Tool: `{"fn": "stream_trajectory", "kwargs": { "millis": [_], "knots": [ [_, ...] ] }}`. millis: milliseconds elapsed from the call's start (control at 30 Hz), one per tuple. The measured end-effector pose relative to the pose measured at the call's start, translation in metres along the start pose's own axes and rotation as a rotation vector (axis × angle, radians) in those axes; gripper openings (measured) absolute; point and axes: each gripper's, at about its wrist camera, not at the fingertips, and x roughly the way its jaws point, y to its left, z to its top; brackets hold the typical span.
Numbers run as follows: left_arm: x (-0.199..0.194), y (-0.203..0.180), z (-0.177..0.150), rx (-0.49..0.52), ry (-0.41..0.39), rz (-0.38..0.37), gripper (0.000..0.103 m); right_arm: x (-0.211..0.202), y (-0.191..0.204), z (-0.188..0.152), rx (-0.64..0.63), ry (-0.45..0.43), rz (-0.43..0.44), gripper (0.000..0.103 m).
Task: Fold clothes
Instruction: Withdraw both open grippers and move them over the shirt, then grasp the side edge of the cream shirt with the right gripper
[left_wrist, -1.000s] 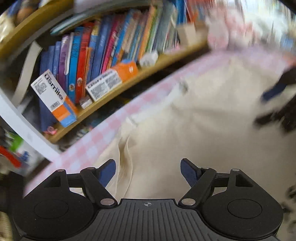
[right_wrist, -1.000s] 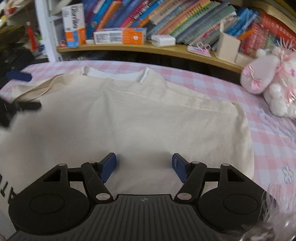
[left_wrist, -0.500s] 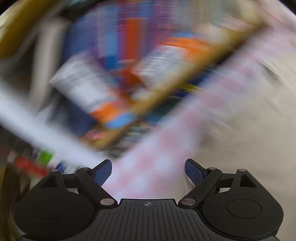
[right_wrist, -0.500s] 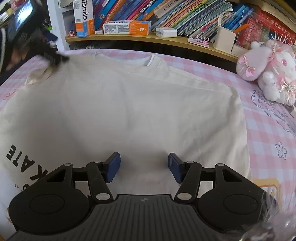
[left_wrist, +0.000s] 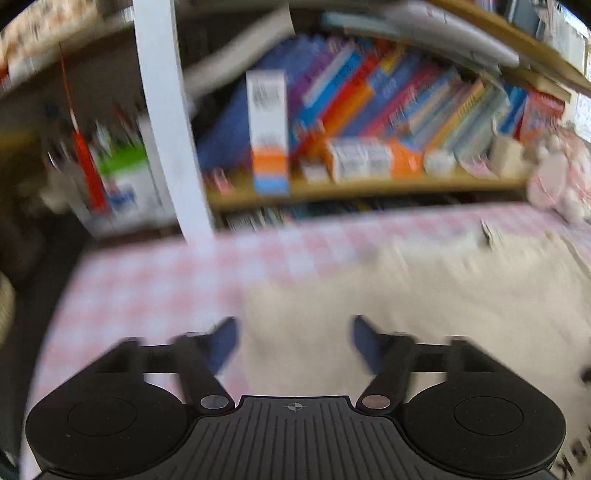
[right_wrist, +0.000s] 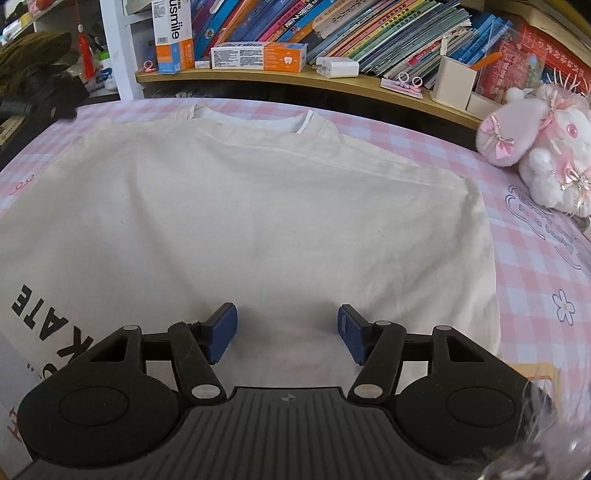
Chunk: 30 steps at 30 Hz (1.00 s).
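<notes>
Right wrist view: the right gripper (right_wrist: 286, 332) is seen with its jaws partly apart, the blue pads (right_wrist: 221, 332) spread over the cream shirt (right_wrist: 258, 221) with nothing pinched between them; whether the tips touch the cloth cannot be told. The jaws are opening slightly. The shirt is laid flat on the pink checked tablecloth (right_wrist: 535, 280), its collar toward the far edge and black lettering (right_wrist: 40, 317) at the near left. A pink plush toy (right_wrist: 535, 144) is set near the far right corner, apart from the shirt.

Behind the far edge, a wooden shelf (right_wrist: 369, 83) is filled with leaning books (right_wrist: 369, 29). Two toothpaste boxes are kept on it: one upright (right_wrist: 173, 37), one lying flat (right_wrist: 258, 56), with a white charger (right_wrist: 338, 68) beside the flat one. A cream pen holder (right_wrist: 454, 83) is placed further right; something orange sticks out of it.

In the left wrist view, which is blurred, the left gripper (left_wrist: 293, 347) is shown above the shirt's (left_wrist: 406, 302) left border, where the cloth meets the bare tablecloth (left_wrist: 147, 280). Its jaws are closing, with a clear gap between the pads (left_wrist: 223, 343) and nothing gripped; the cloth is seen below that gap, and contact cannot be judged. The shelf (left_wrist: 351, 186) and books (left_wrist: 388, 99) are seen beyond.
</notes>
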Motion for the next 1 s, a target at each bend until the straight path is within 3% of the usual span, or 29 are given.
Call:
{"fn": "stream_trajectory", "kwargs": {
  "millis": [33,167,300,433,500,700,1000],
  "knots": [
    [0.006,0.002,-0.004,-0.025,0.027,-0.012,0.026,0.000,0.000,0.001,-0.002,0.003,0.002,0.059],
    [0.032,0.021,-0.012,-0.168,0.066,-0.009,0.026,0.001,0.000,0.002,-0.005,0.013,0.003,0.059],
    [0.039,0.042,-0.005,-0.260,0.053,0.103,0.030,0.001,0.000,0.002,-0.001,0.012,0.002,0.060],
    [0.021,0.059,-0.011,-0.375,0.020,0.101,0.030,-0.003,-0.001,0.002,0.018,0.018,-0.008,0.059],
    [0.004,0.058,-0.018,-0.385,-0.007,0.088,0.031,-0.016,-0.007,-0.002,0.064,0.002,-0.004,0.058],
    [-0.056,0.033,-0.056,-0.394,-0.029,0.040,0.044,-0.069,-0.045,-0.035,0.281,-0.008,0.080,0.058],
    [-0.102,-0.042,-0.109,-0.473,-0.007,-0.001,0.053,-0.109,-0.108,-0.084,0.517,0.117,0.184,0.052]
  ]
}}
